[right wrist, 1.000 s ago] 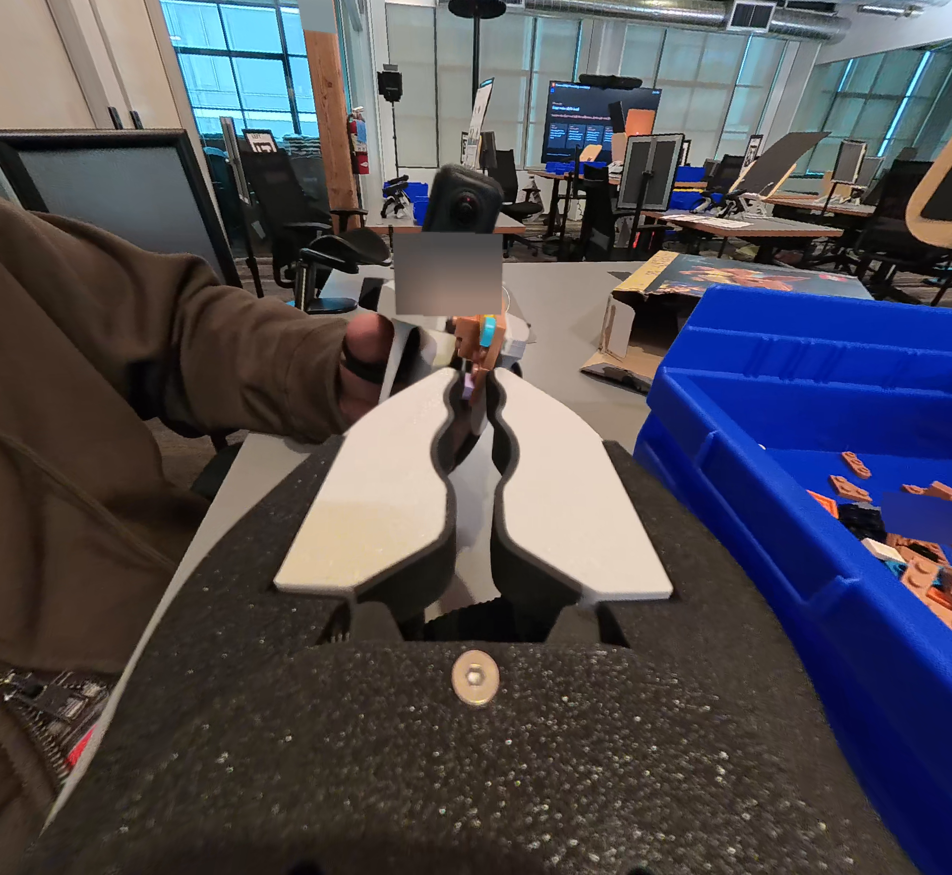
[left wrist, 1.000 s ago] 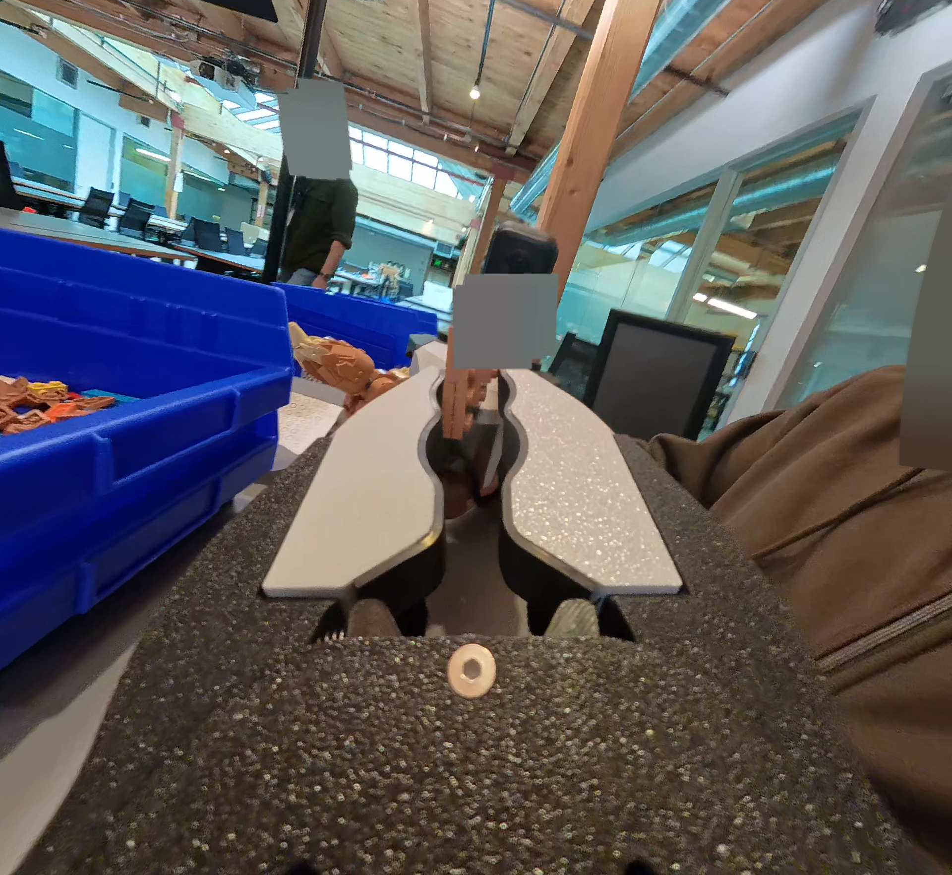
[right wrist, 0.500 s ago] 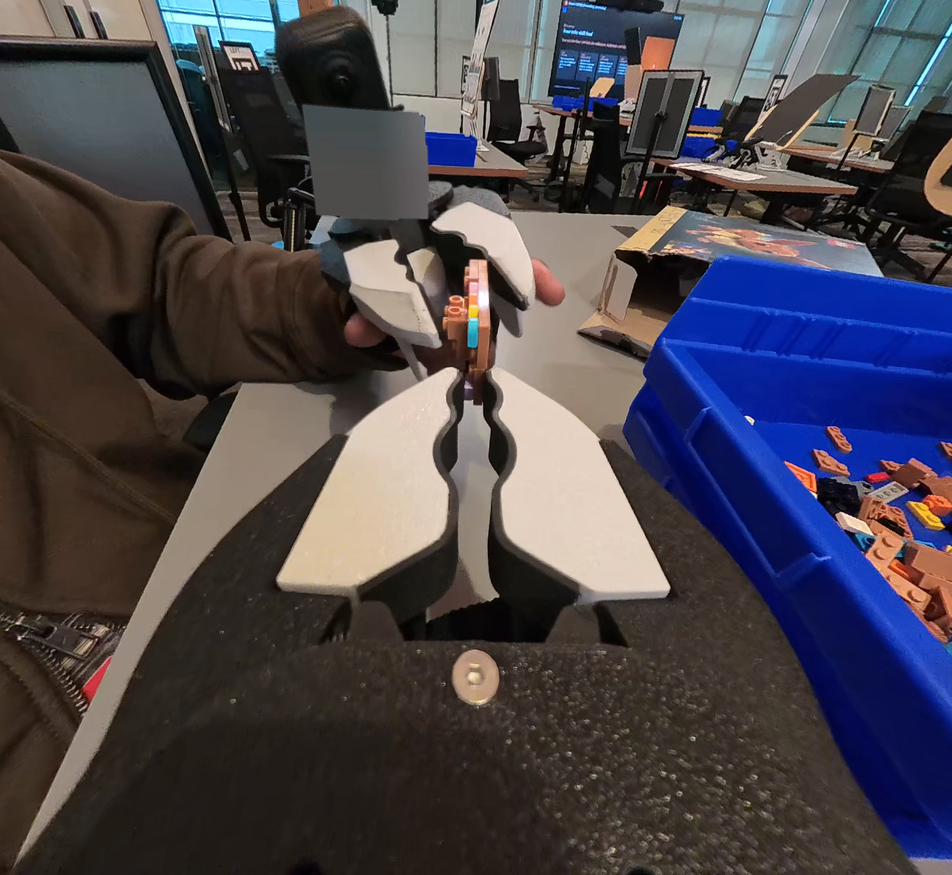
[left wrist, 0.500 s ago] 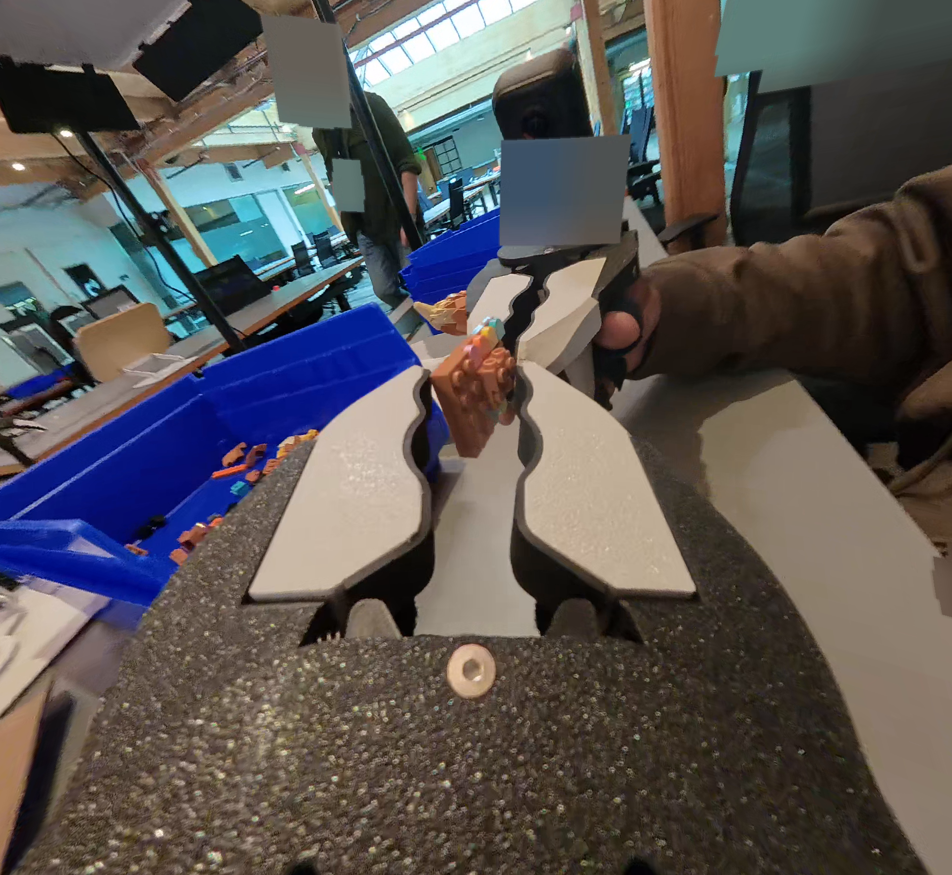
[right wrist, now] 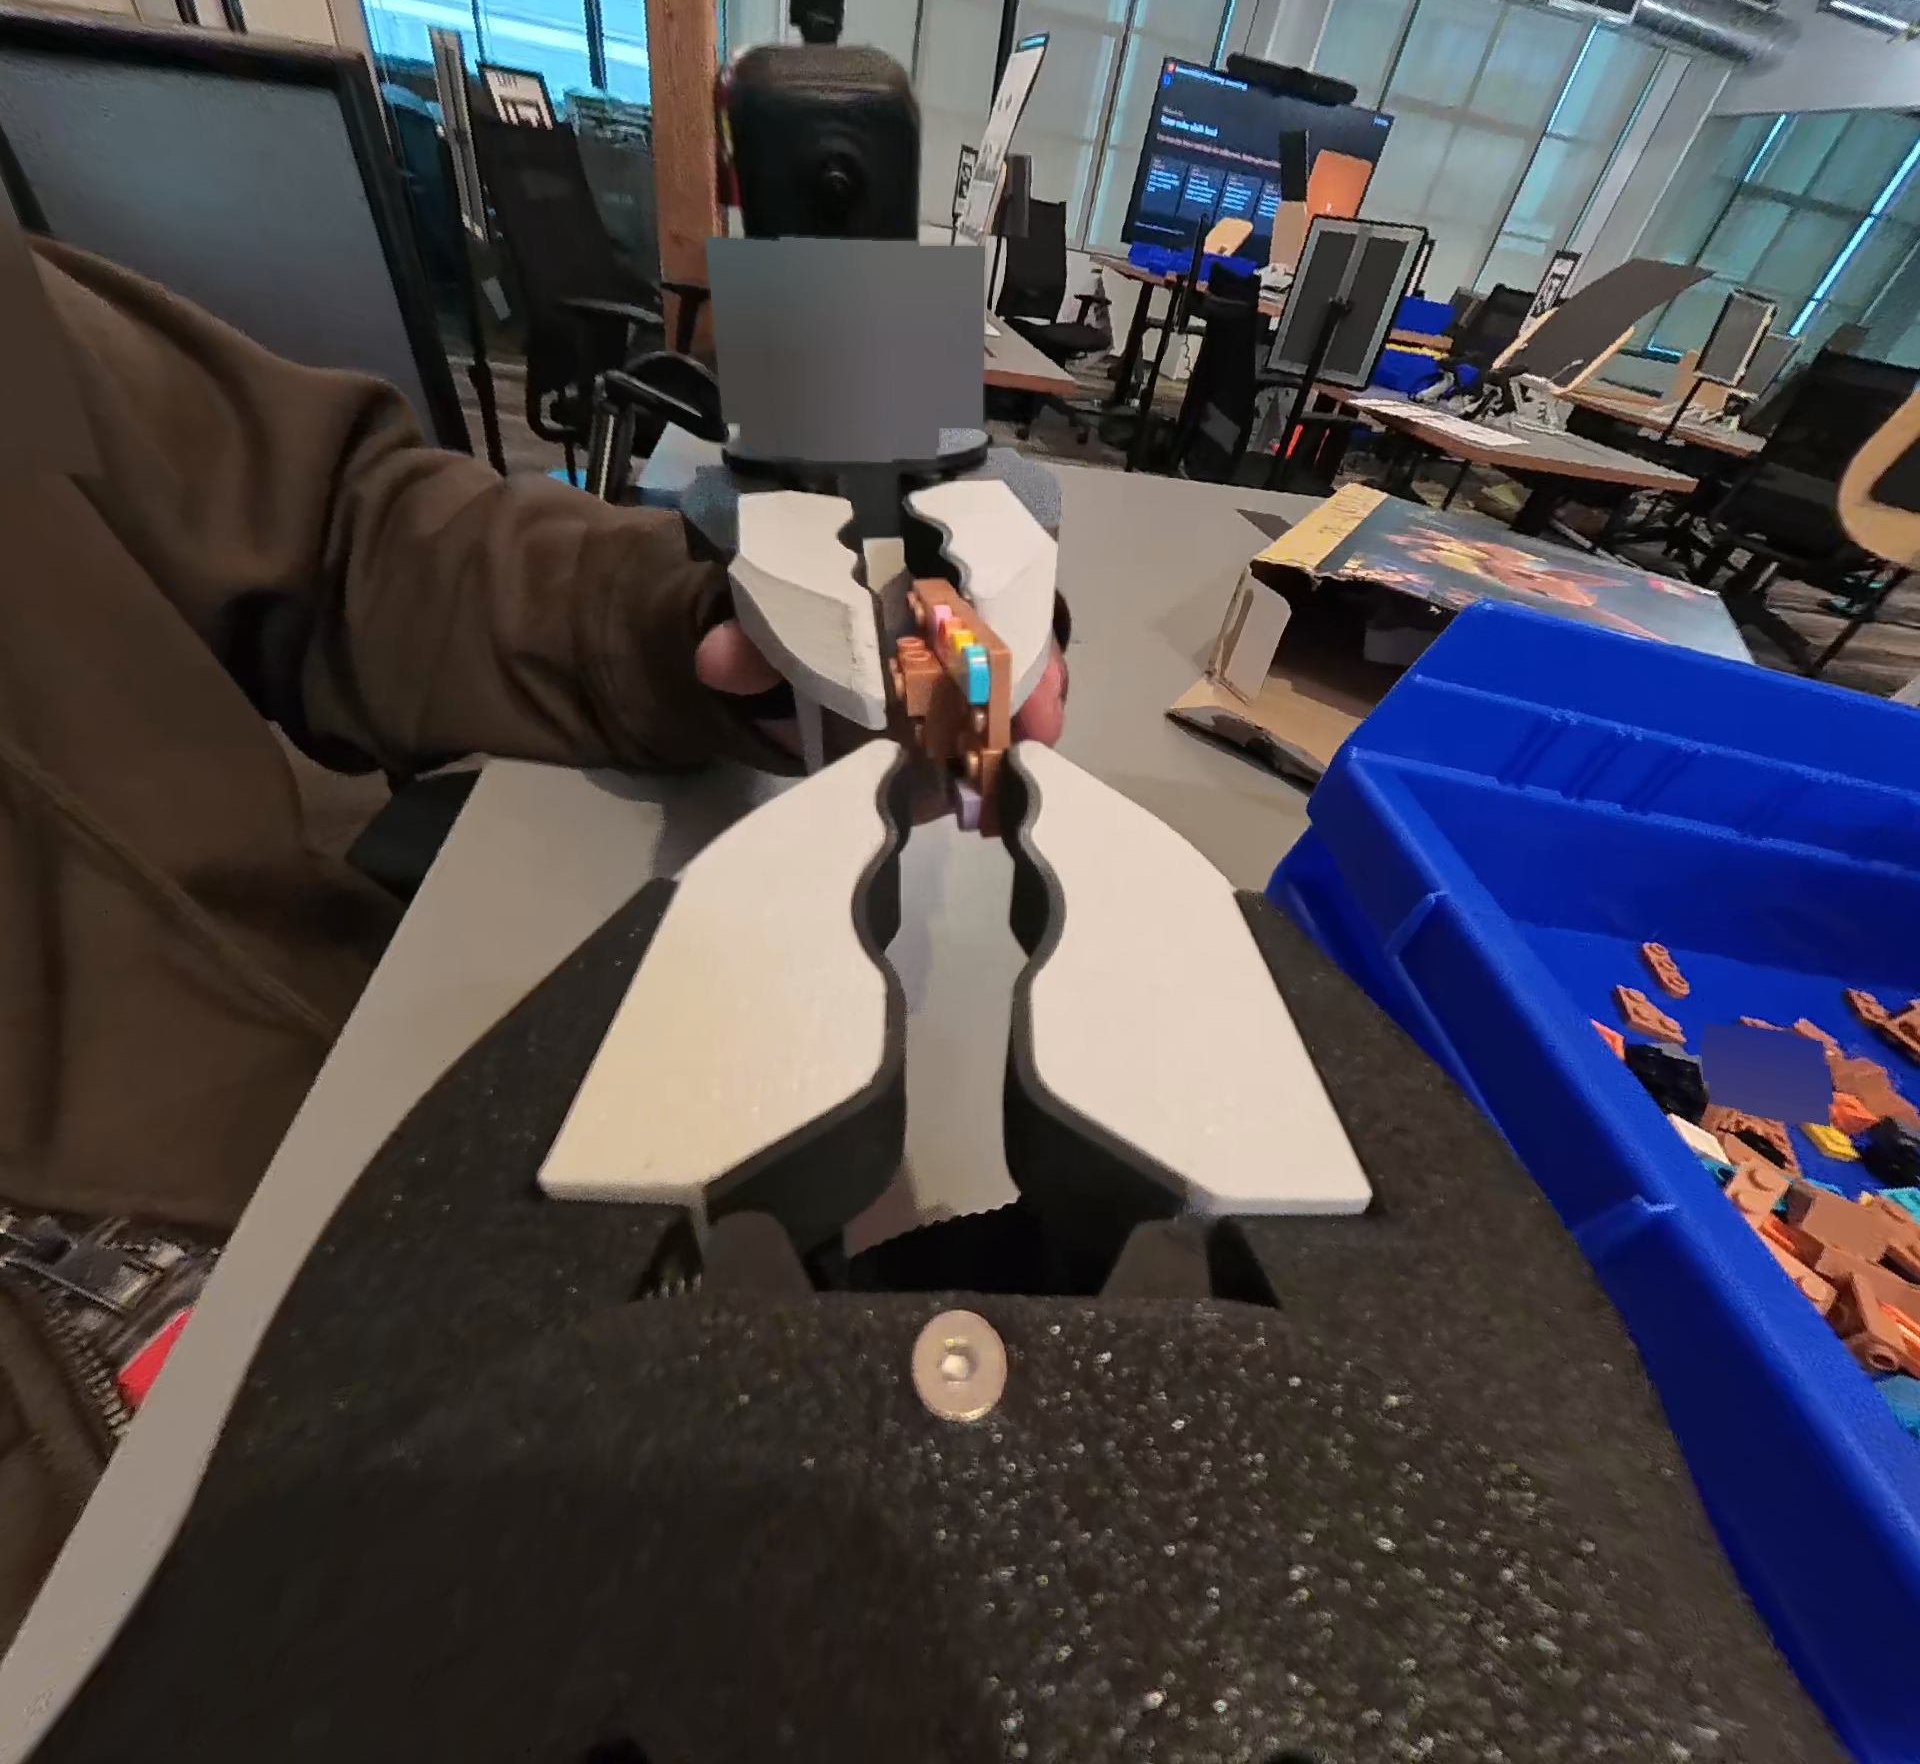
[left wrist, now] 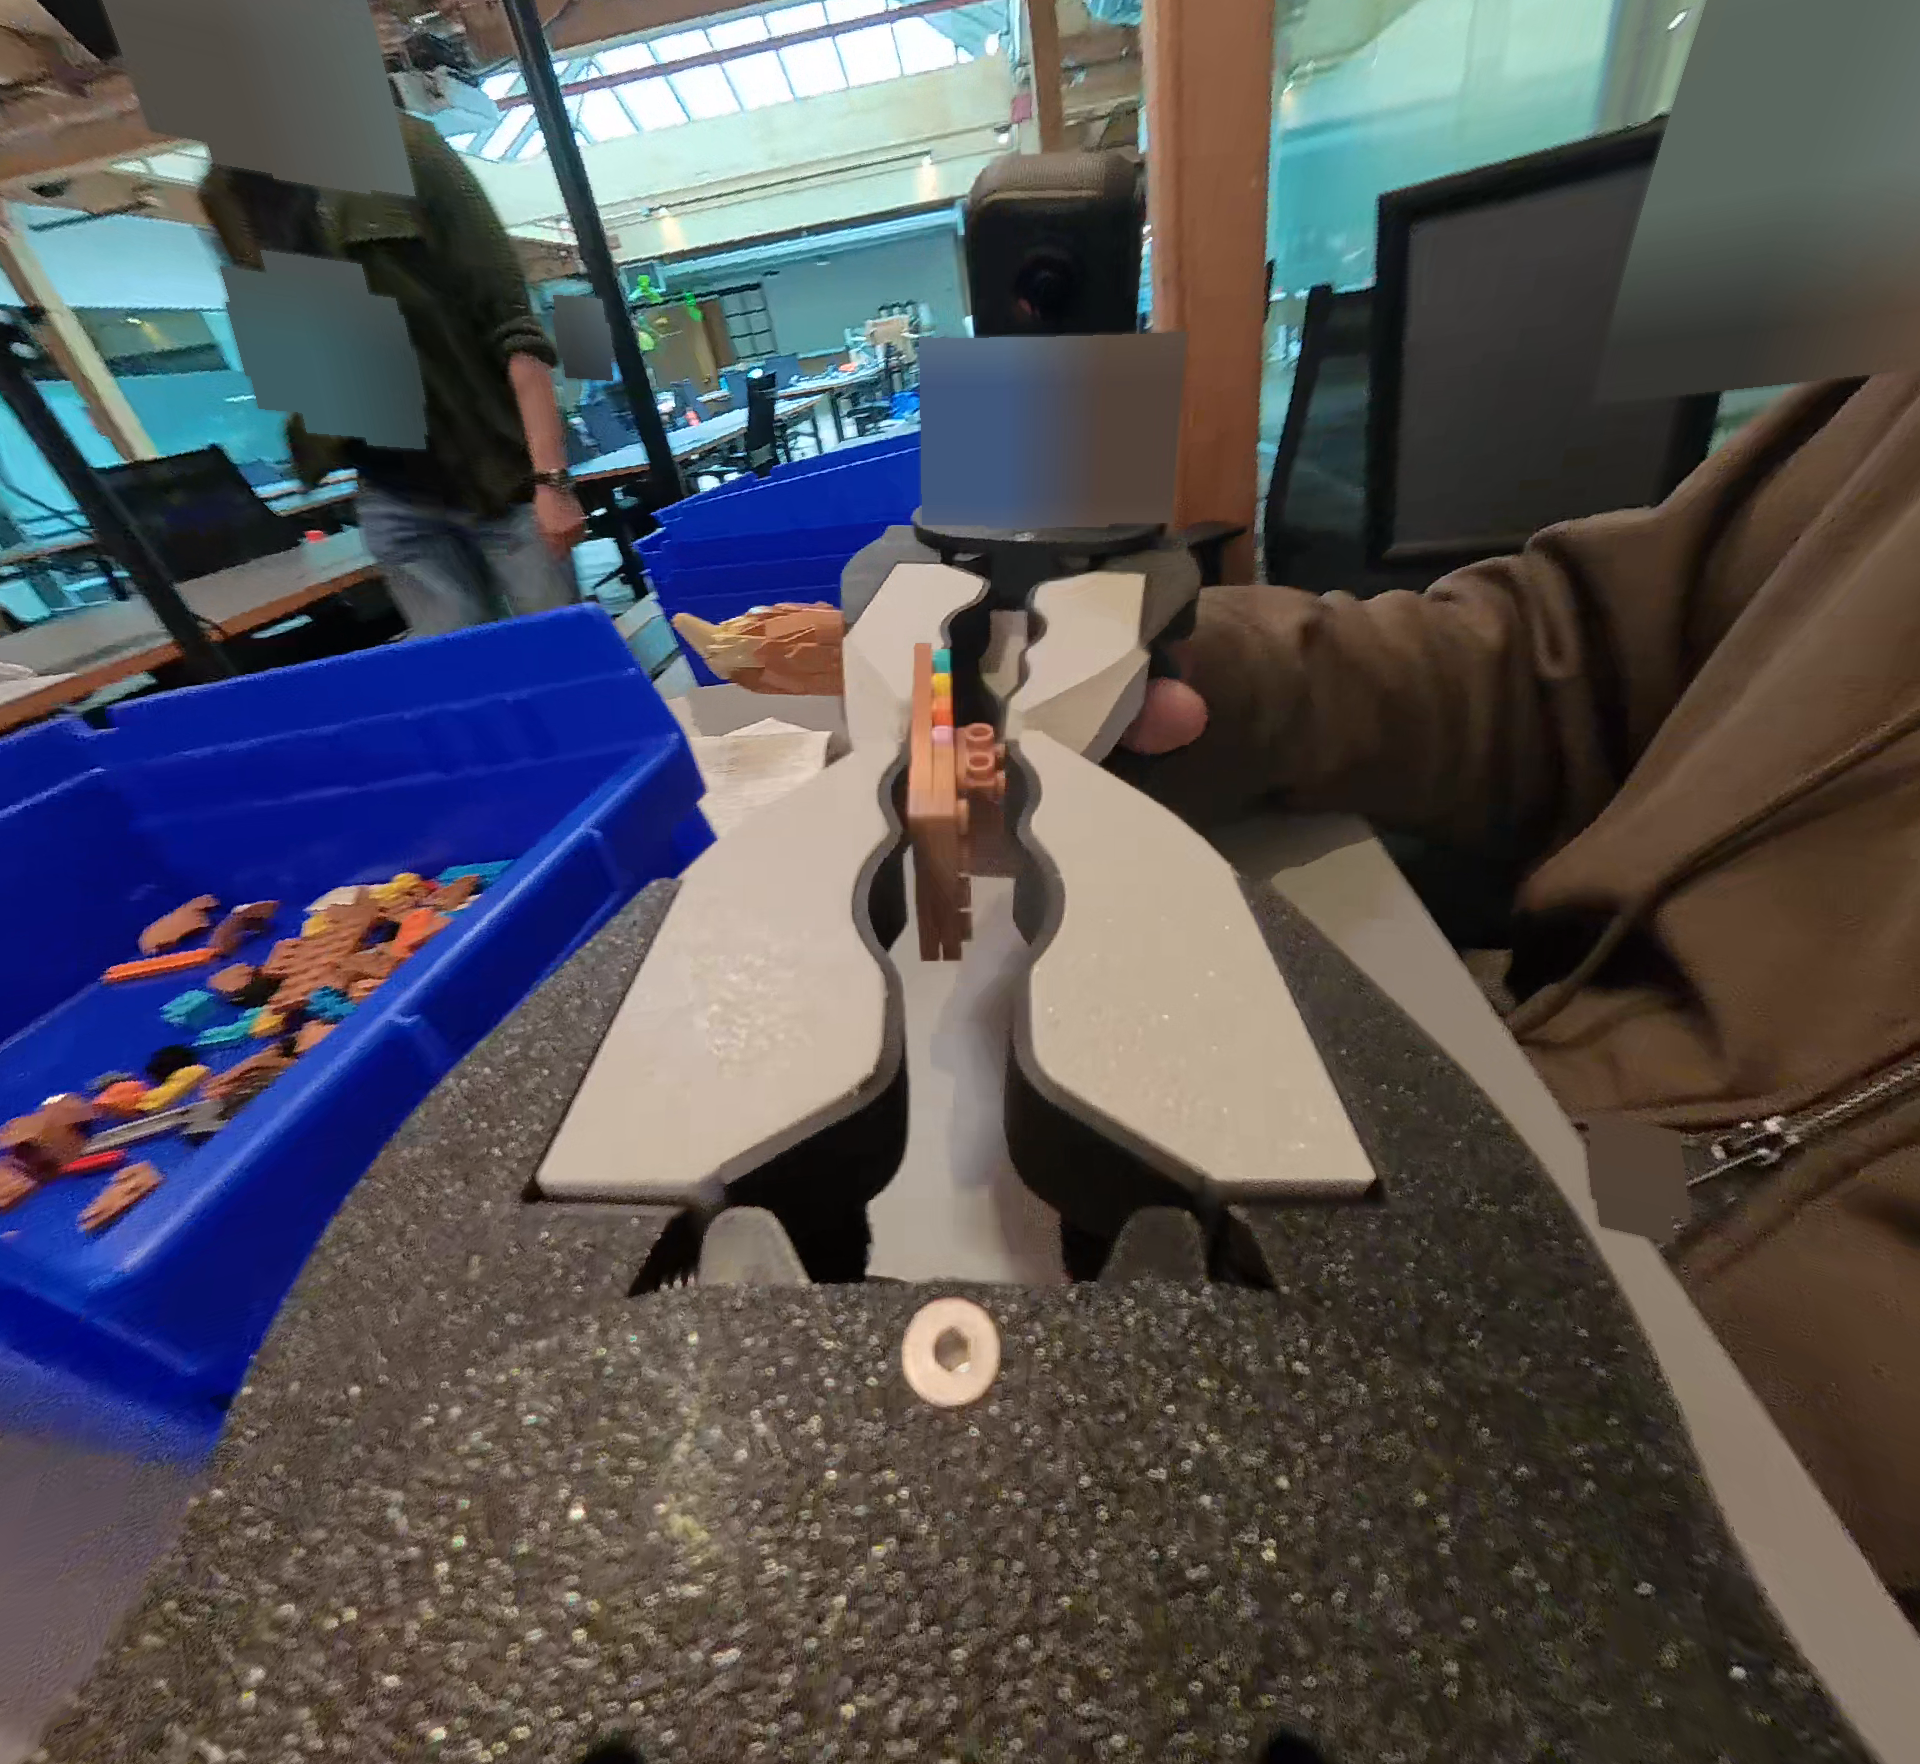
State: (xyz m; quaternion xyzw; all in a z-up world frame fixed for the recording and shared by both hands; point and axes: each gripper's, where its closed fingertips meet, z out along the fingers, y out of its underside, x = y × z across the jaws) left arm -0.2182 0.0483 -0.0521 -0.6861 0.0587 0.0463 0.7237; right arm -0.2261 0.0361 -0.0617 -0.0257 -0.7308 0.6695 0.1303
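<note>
A brown brick assembly (left wrist: 940,841) with small coloured studs on one face is held between both grippers above the grey table (left wrist: 1382,925). My left gripper (left wrist: 958,764) is shut on its near end, and the plate stands edge-on between the fingers. My right gripper (left wrist: 992,675) faces it tip to tip. In the right wrist view my right gripper (right wrist: 954,764) pinches the assembly's (right wrist: 951,686) lower end, where a lilac piece shows. The left gripper (right wrist: 883,592) sits just behind, held by a hand in a brown sleeve.
A blue bin (left wrist: 416,779) of loose bricks (left wrist: 260,976) stands left of the left gripper and also shows in the right wrist view (right wrist: 1558,883). A brown brick model (left wrist: 779,649) and more blue bins lie behind. An open cardboard box (right wrist: 1403,571) lies farther off. A person (left wrist: 447,312) stands far left. Left and right tips are no more than a few centimetres apart.
Both grippers have tilted down from pointing upward, staying tip to tip on the assembly. The assembly has turned, so it is now edge-on in the left view and its studded face shows in the right view.
</note>
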